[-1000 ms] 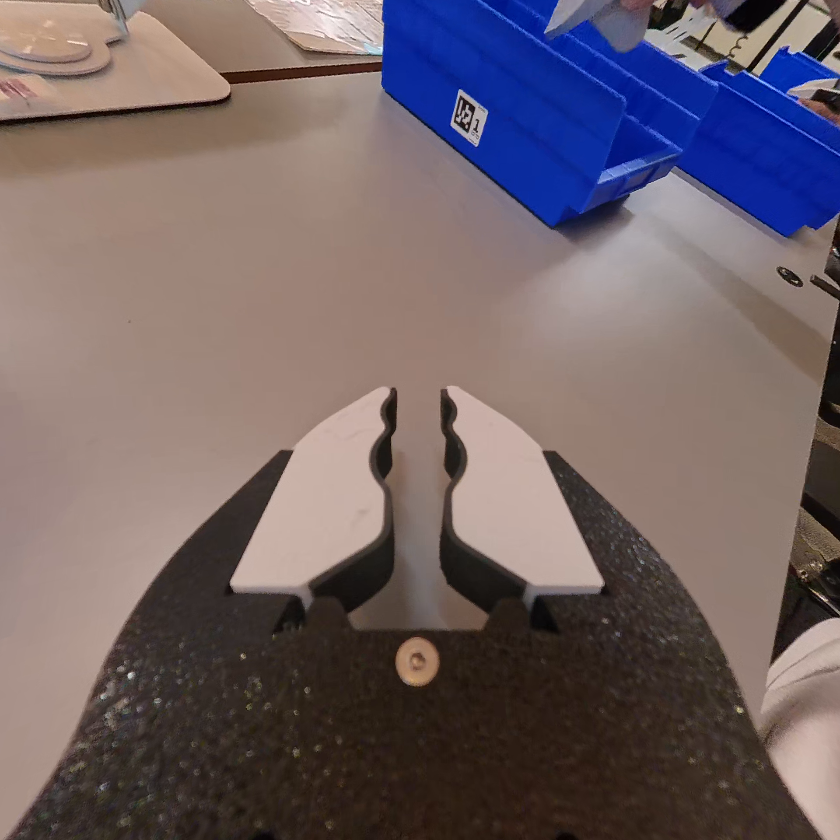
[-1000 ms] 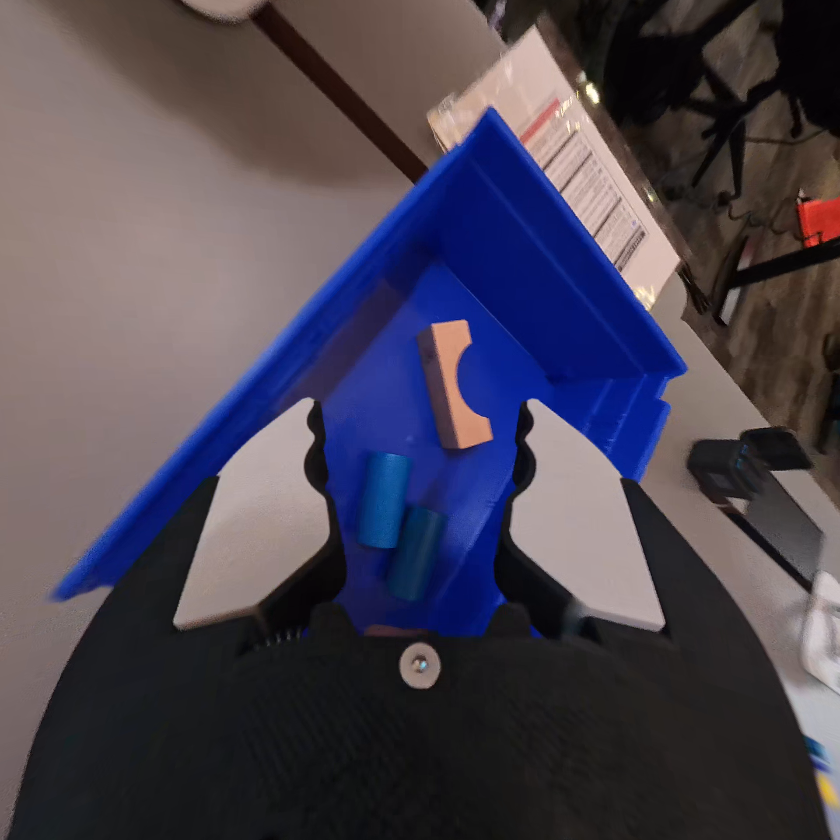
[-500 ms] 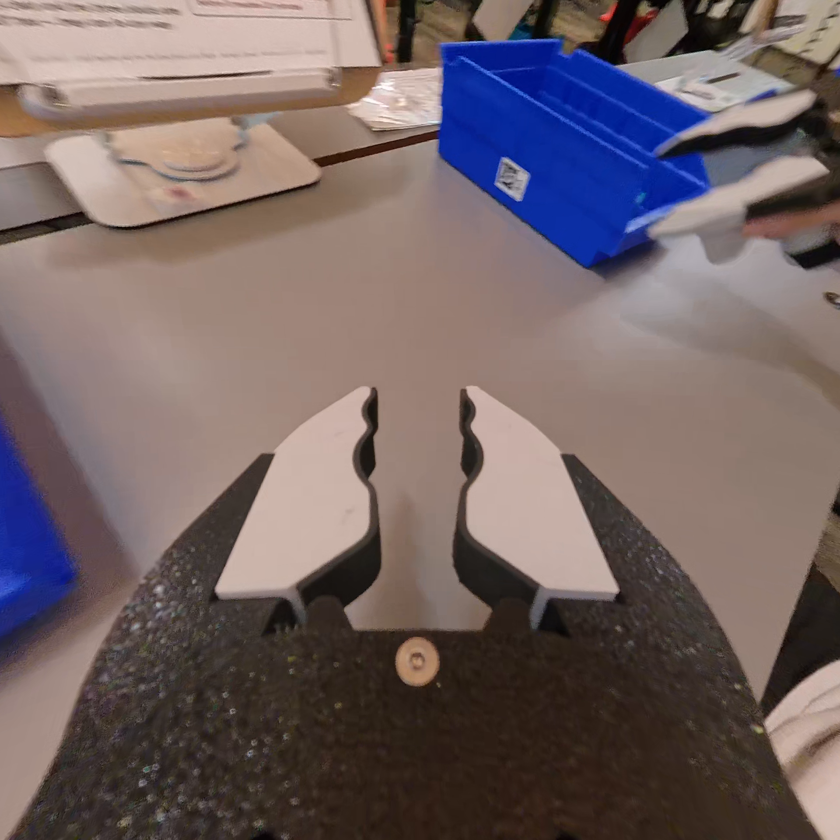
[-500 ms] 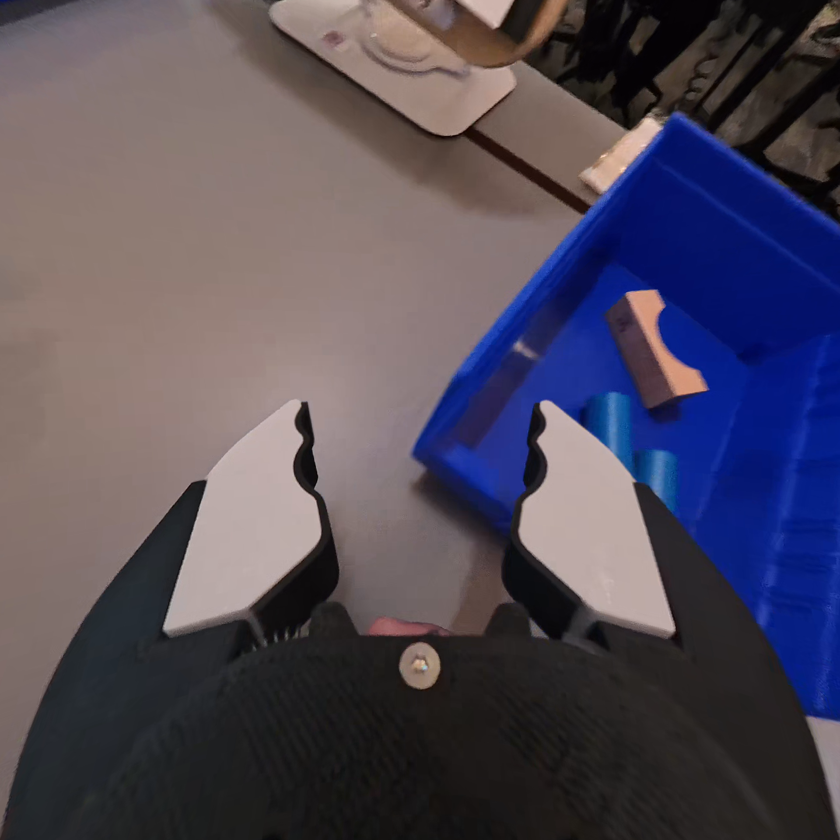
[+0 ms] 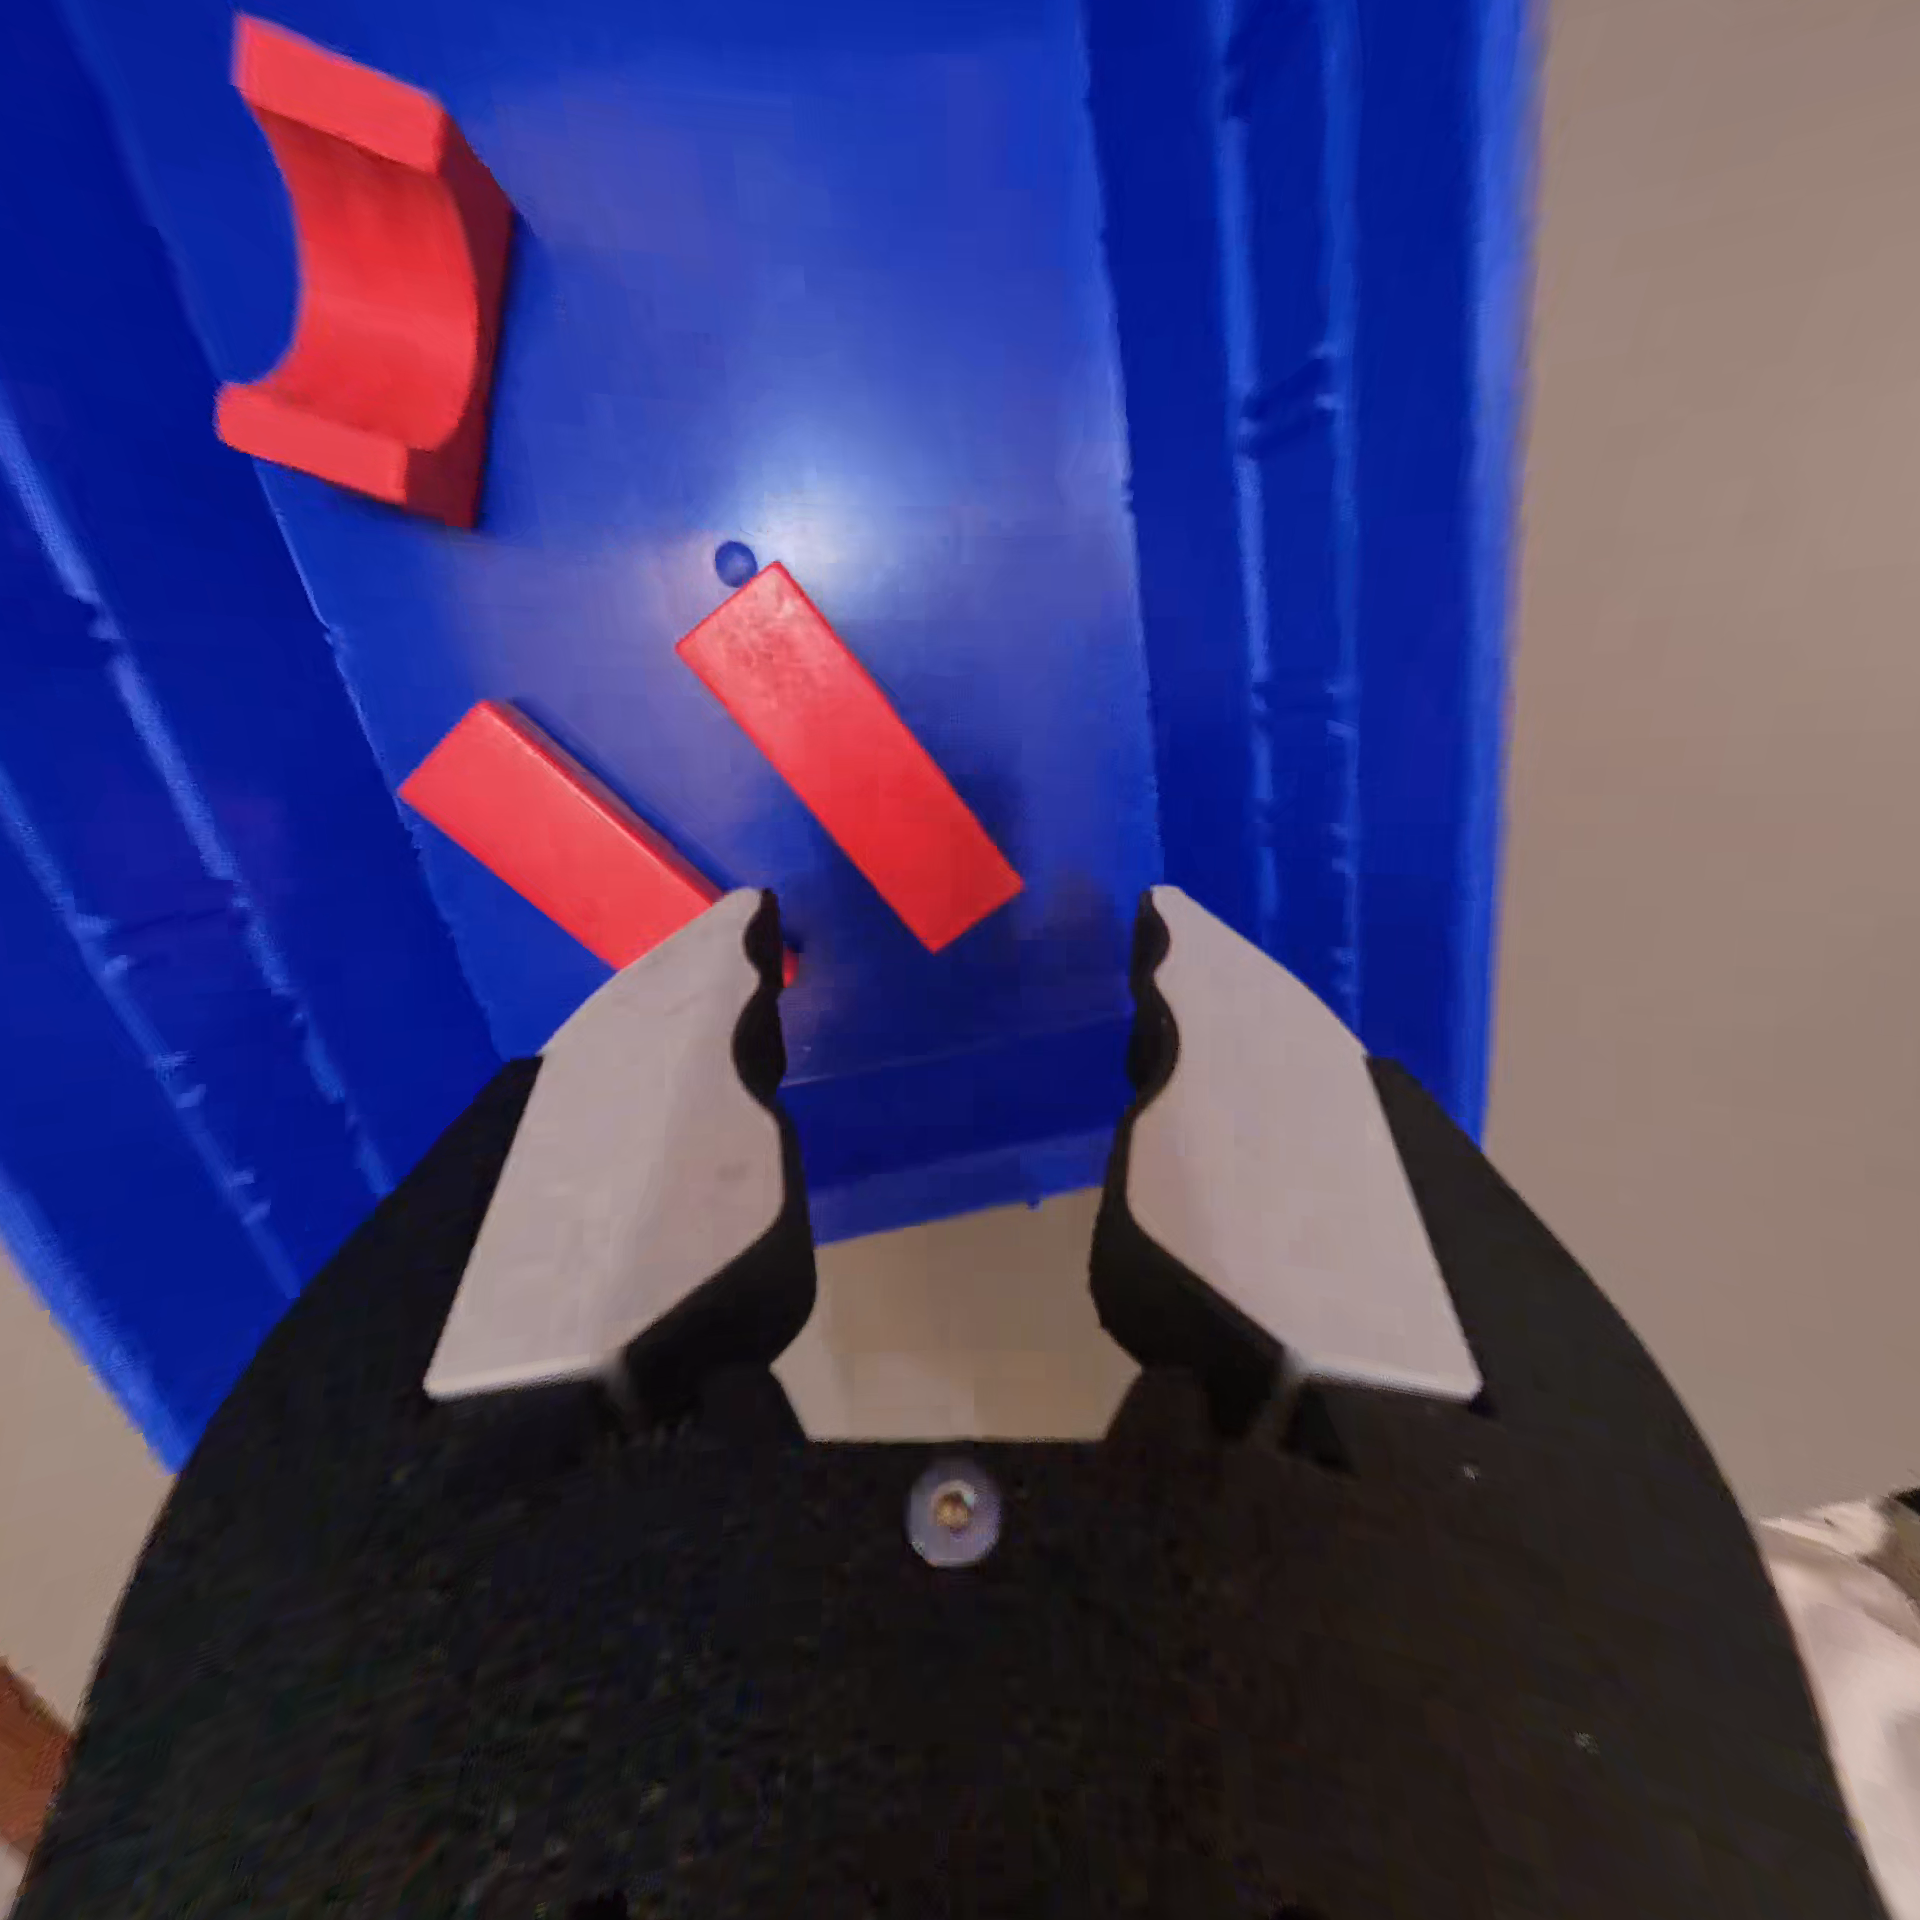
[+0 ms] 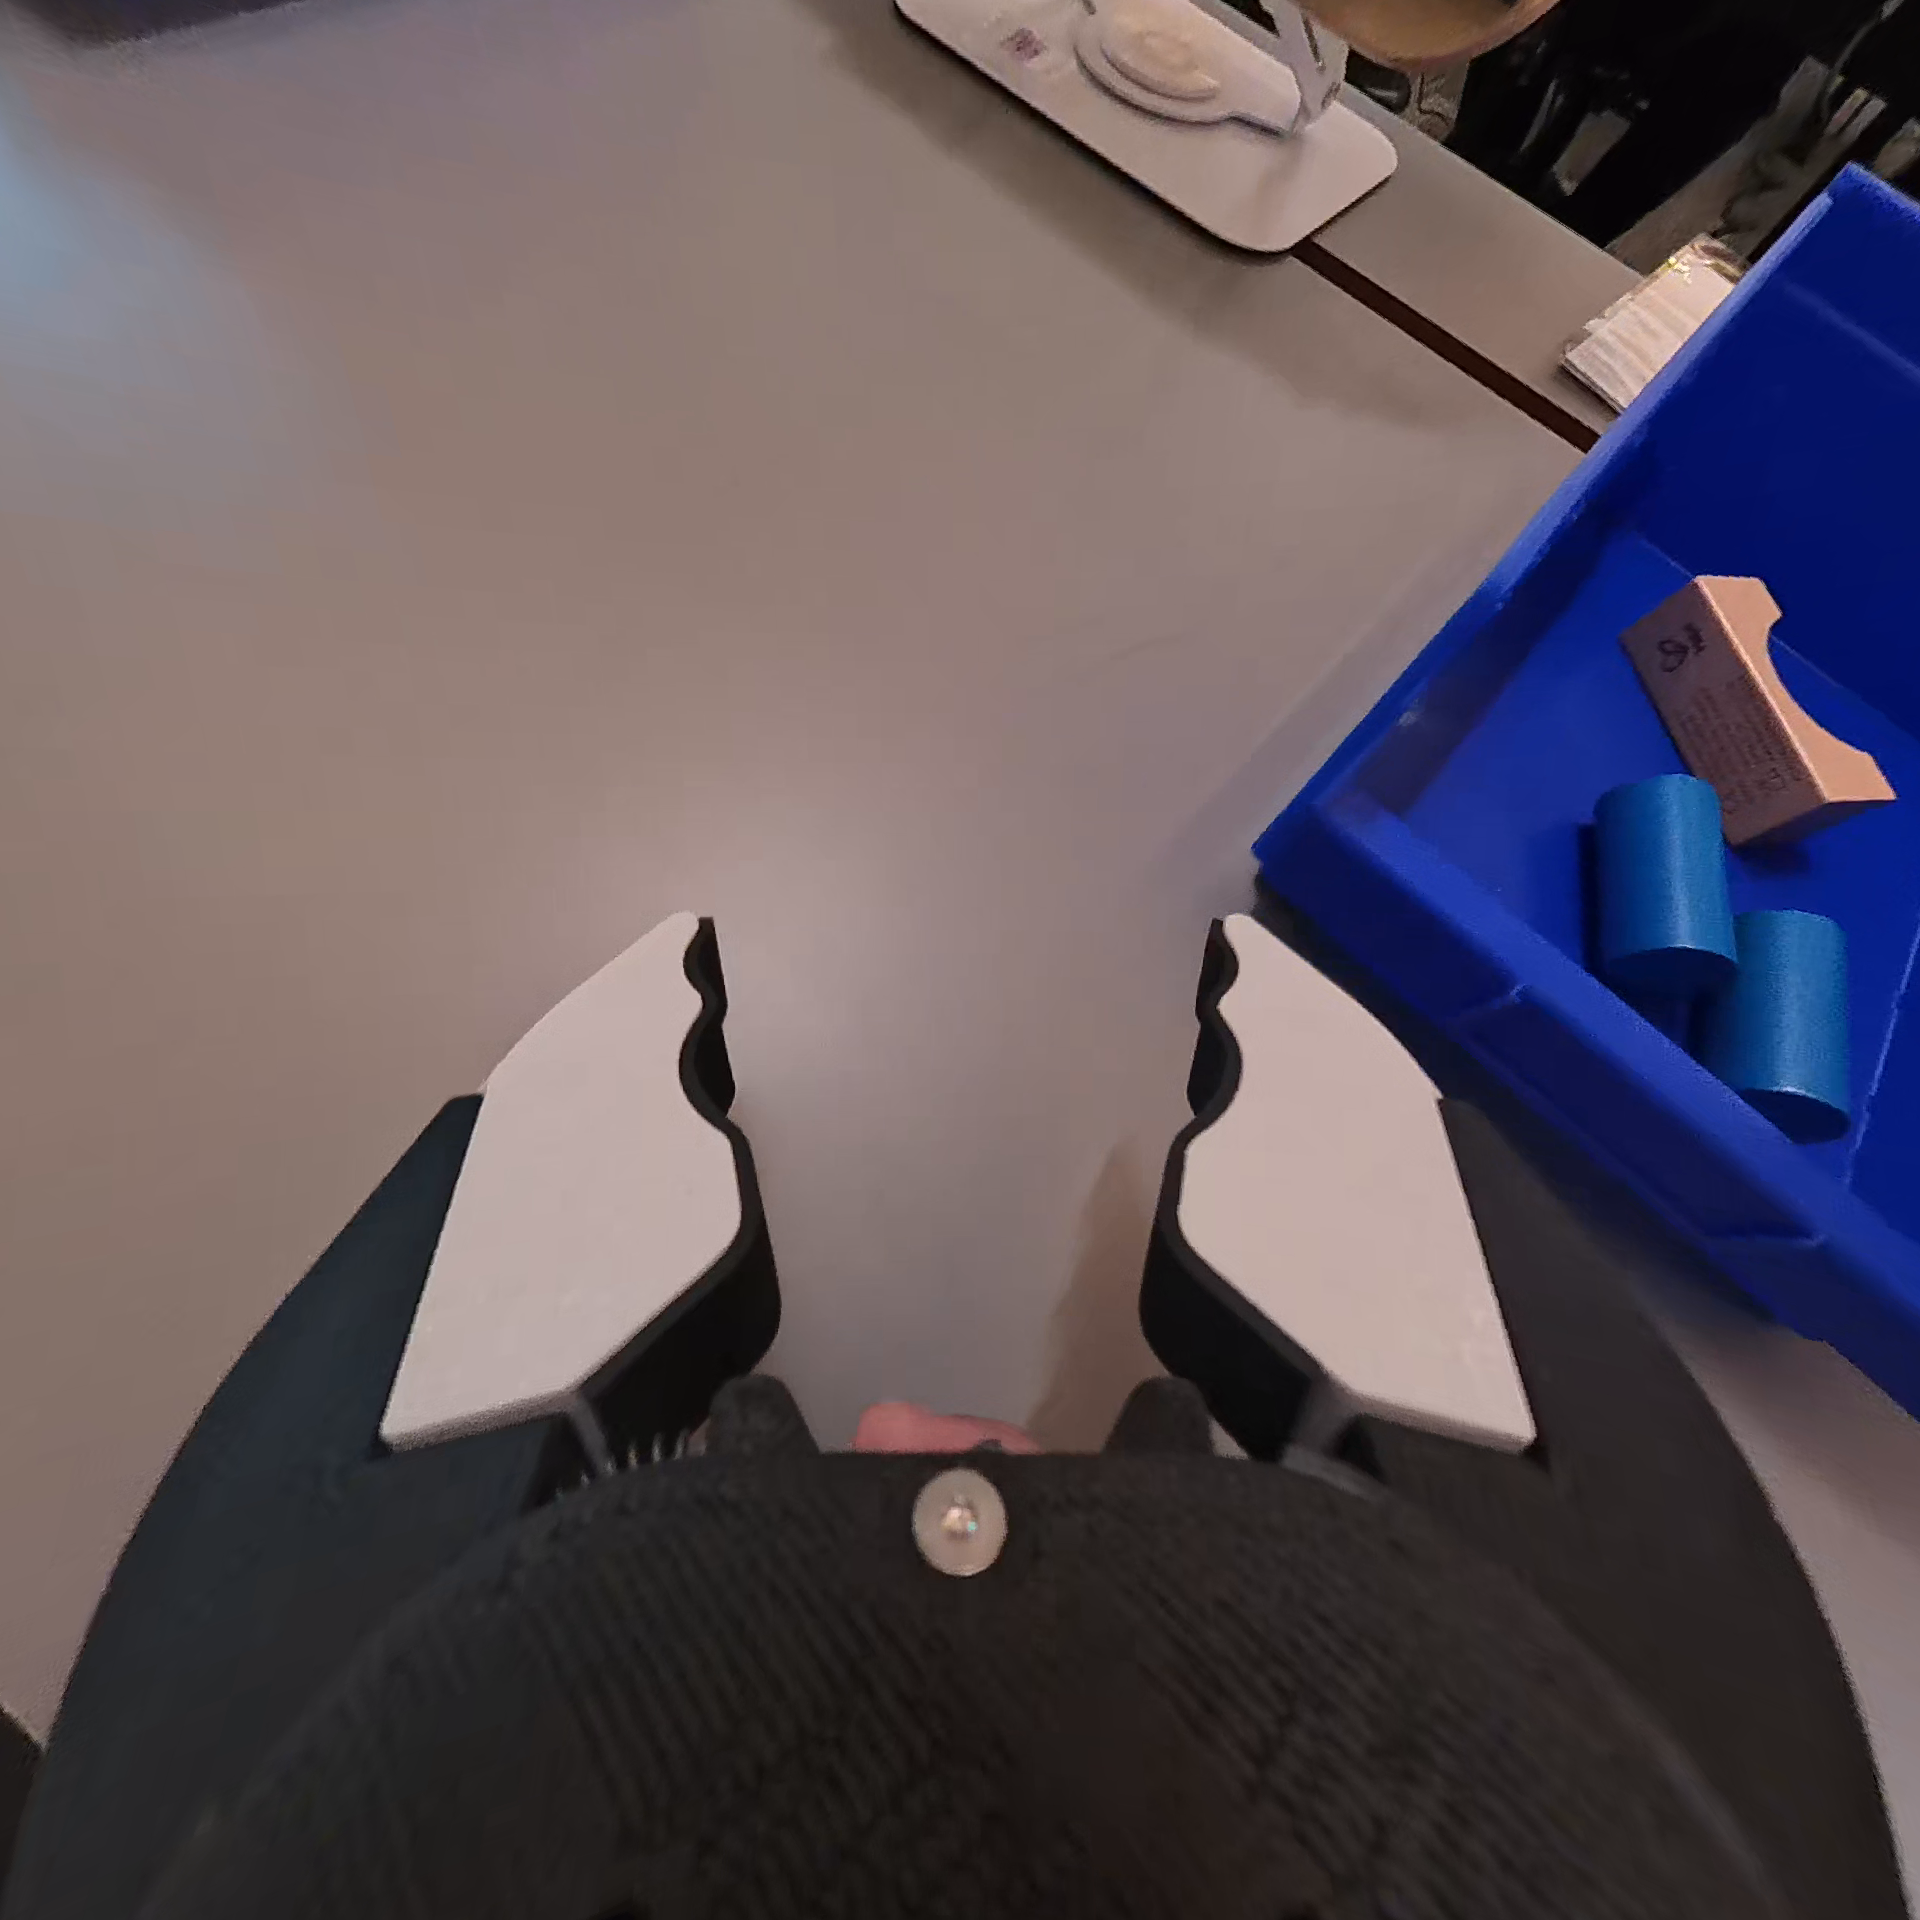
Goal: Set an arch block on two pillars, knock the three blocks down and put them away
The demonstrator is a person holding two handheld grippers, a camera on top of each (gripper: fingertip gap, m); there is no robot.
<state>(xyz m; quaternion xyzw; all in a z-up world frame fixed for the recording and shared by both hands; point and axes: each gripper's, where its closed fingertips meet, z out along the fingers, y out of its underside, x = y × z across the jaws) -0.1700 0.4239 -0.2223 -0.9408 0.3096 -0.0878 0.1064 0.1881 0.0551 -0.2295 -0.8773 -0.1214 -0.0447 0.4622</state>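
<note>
My left gripper [image 5: 954, 925] is open and empty above the near end of a blue bin [image 5: 1299, 520]. In the bin lie two red flat blocks [image 5: 847, 753] [image 5: 551, 831] and a red arch block [image 5: 374, 281]. The left fingertip covers the end of the nearer red block. My right gripper [image 6: 961, 951] is open and empty above the bare grey table [image 6: 623, 571]. To its right stands a second blue bin [image 6: 1455, 977] holding two blue cylinders [image 6: 1657, 873] [image 6: 1782, 1013] and a tan arch block [image 6: 1756, 717].
A white flat stand base [image 6: 1174, 135] sits at the far edge of the table in the right wrist view. A dark seam [image 6: 1444, 343] separates this table from another behind. A white packet [image 6: 1642, 322] lies beyond the bin. The grippers' ends are close to 50 centimetres from one another.
My left gripper has swung from the bare table to over the bin with red blocks and opened wider. My right gripper has moved left off its bin to the bare table.
</note>
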